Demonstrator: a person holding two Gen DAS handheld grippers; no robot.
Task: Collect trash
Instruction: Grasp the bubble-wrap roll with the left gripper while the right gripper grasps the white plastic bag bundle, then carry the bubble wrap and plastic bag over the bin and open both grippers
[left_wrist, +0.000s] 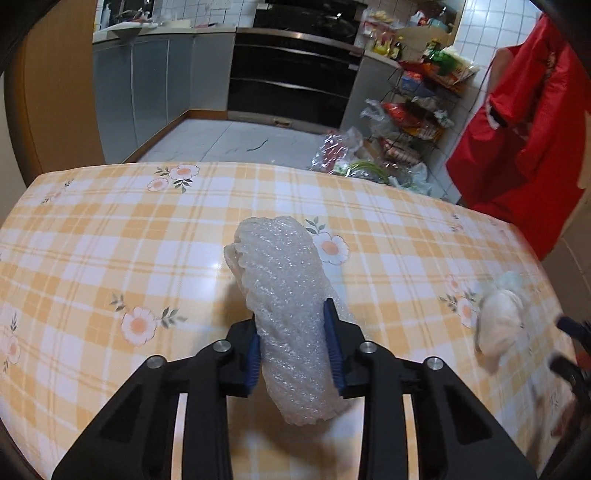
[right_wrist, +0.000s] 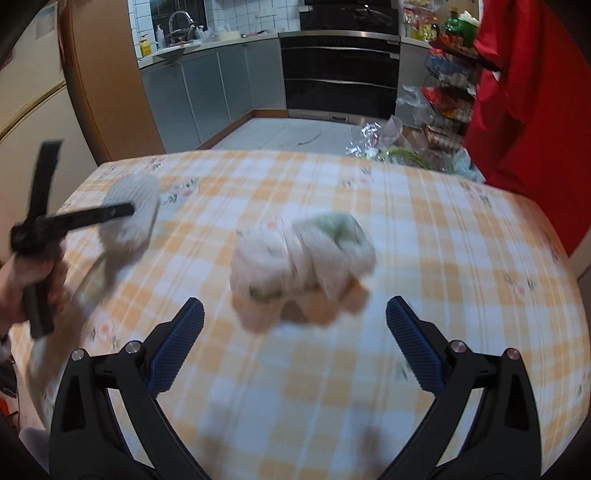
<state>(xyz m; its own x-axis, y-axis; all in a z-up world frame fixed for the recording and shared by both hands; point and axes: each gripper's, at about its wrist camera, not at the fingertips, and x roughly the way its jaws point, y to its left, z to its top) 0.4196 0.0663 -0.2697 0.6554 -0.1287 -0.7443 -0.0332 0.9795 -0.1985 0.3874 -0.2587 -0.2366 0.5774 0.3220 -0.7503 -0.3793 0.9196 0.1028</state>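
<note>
My left gripper (left_wrist: 293, 347) is shut on a roll of white bubble wrap (left_wrist: 284, 295) and holds it above the table. In the right wrist view the left gripper (right_wrist: 122, 212) shows at the far left with the bubble wrap (right_wrist: 133, 214) in it. My right gripper (right_wrist: 295, 343) is open, its blue pads wide apart. A knotted white plastic bag (right_wrist: 299, 258) with something green inside lies on the table just ahead of it, between the jaws' line but apart from them. The bag also shows blurred in the left wrist view (left_wrist: 498, 325).
The table (left_wrist: 110, 240) has a yellow checked cloth with flowers. Beyond its far edge are the kitchen floor, an oven (left_wrist: 291, 74), a wire rack of packets (left_wrist: 417, 110), bags on the floor (left_wrist: 351, 155) and a red cloth (left_wrist: 524, 122) at right.
</note>
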